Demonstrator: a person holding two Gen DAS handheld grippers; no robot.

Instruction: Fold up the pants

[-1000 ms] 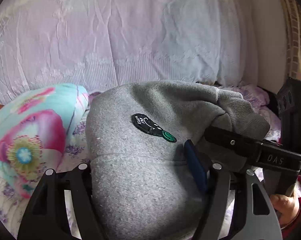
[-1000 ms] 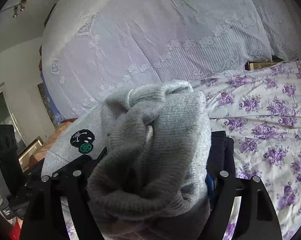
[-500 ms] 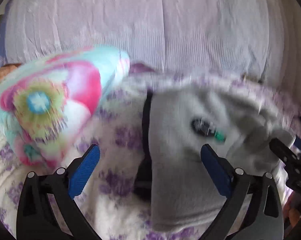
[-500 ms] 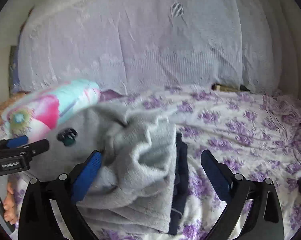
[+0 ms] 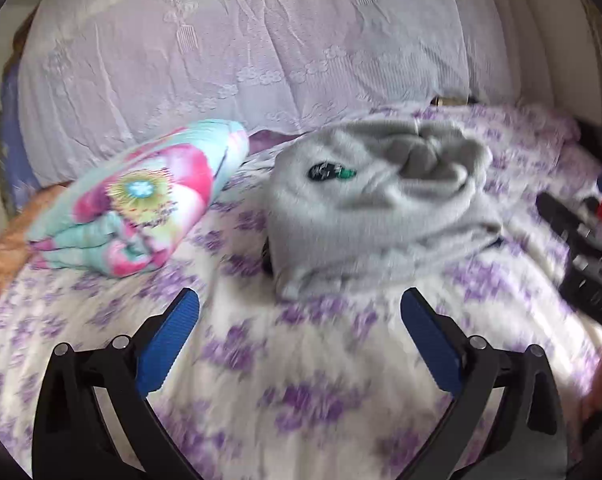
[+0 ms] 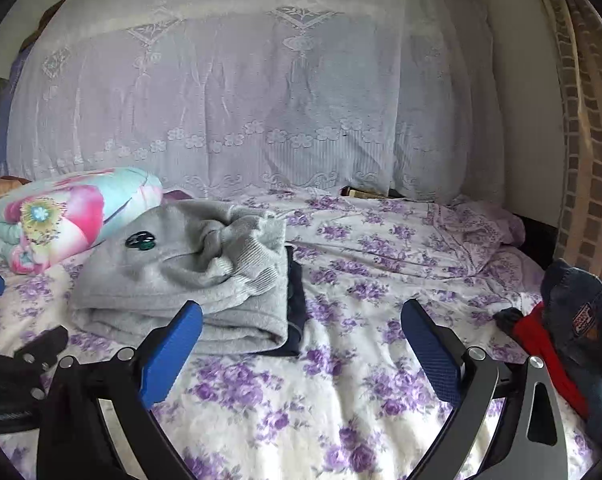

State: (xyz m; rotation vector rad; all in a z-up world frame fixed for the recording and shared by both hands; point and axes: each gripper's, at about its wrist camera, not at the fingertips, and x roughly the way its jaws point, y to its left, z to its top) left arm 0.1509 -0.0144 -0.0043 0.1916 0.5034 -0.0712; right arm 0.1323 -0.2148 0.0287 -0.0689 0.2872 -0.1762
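Half-hidden dark garment (image 6: 295,300), under grey pants (image 6: 181,276)

A home bedroom is shown: a bed (image 6: 381,248) spread with a purple-flowered sheet, a lace-covered headboard (image 6: 261,112) behind it, a rolled floral blanket (image 6: 65,216), and folded clothes (image 6: 181,276).

Both wrist views low over the bed (image 6: 341,400), facing the headboard, sharing the gray pants (image 5: 381,208) (image 6: 181,272) close ahead
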